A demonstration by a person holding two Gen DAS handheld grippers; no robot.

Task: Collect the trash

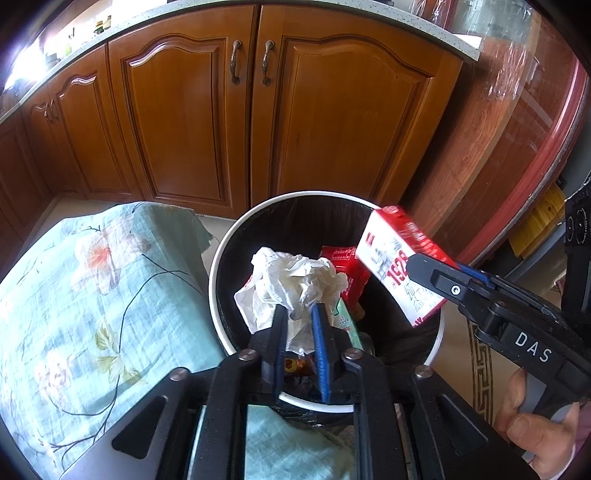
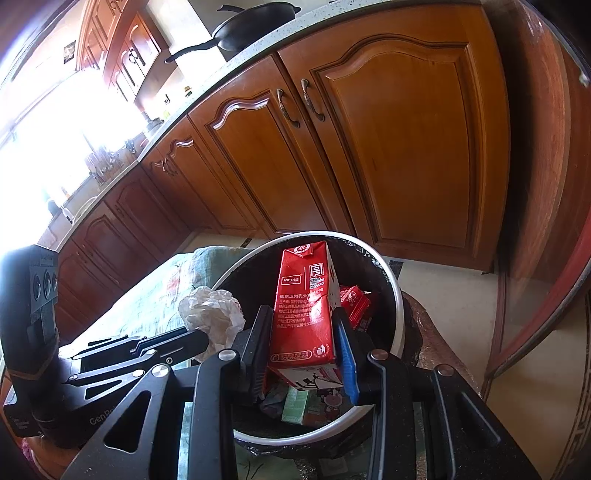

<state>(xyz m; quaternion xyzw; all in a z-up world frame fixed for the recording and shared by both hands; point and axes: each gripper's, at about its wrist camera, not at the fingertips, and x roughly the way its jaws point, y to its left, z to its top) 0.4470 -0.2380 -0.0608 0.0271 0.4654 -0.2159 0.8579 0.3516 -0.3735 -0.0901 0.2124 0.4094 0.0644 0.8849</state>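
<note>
A round trash bin [image 1: 218,258] with a white rim and black liner stands on the floor; it also shows in the right wrist view [image 2: 397,295]. My left gripper [image 1: 301,312] is shut on a crumpled white plastic bag [image 1: 291,277] and holds it over the bin; the bag also shows in the right wrist view [image 2: 214,314]. My right gripper [image 2: 303,317] is shut on a red and white milk carton [image 2: 304,306] above the bin's right side; the carton shows in the left wrist view too [image 1: 395,258]. Red and green packets [image 1: 345,269] lie inside the bin.
A stool or seat under a pale green floral cloth [image 1: 92,295] stands left of the bin. Wooden cabinet doors [image 1: 258,110] lie behind. A round wooden table with plastic cover [image 1: 517,129] is at the right. A black pan [image 2: 255,29] sits on the counter.
</note>
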